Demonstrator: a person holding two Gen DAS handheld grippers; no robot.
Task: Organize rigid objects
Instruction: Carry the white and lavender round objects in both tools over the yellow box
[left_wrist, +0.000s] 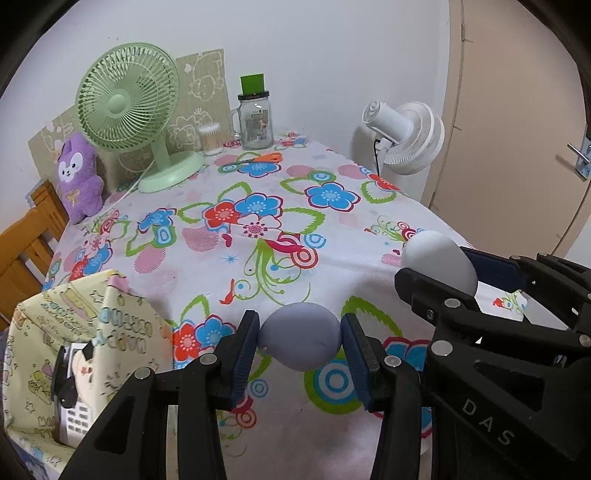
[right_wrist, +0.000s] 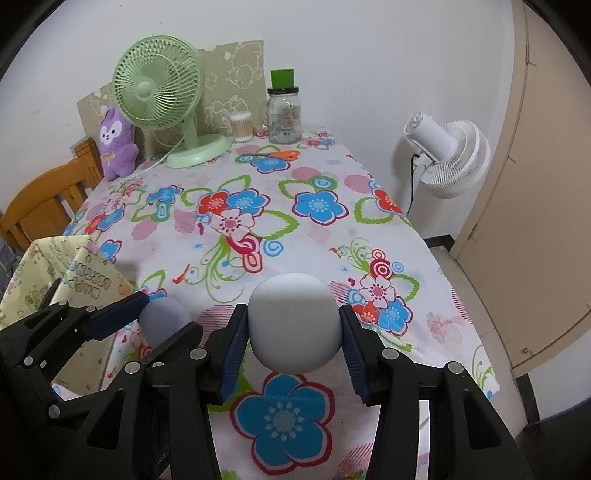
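Observation:
My left gripper (left_wrist: 300, 341) is shut on a lavender egg-shaped object (left_wrist: 300, 339), held above the near end of the floral tablecloth (left_wrist: 258, 221). My right gripper (right_wrist: 293, 326) is shut on a pale blue-white rounded object (right_wrist: 294, 325), also held above the cloth. Each gripper shows in the other's view: the right one (left_wrist: 436, 266) with its pale object (left_wrist: 441, 264) to the right, the left one (right_wrist: 162, 317) with the lavender egg (right_wrist: 164, 319) to the left. The two grippers are side by side, close together.
A yellow patterned box (left_wrist: 74, 354) with items inside stands at the near left corner. At the far end stand a green desk fan (left_wrist: 129, 110), a purple plush (left_wrist: 79, 177), a glass jar (left_wrist: 255, 122), a cotton swab tub (left_wrist: 211, 139) and orange scissors (left_wrist: 258, 158). A white fan (left_wrist: 410, 136) stands off the right edge.

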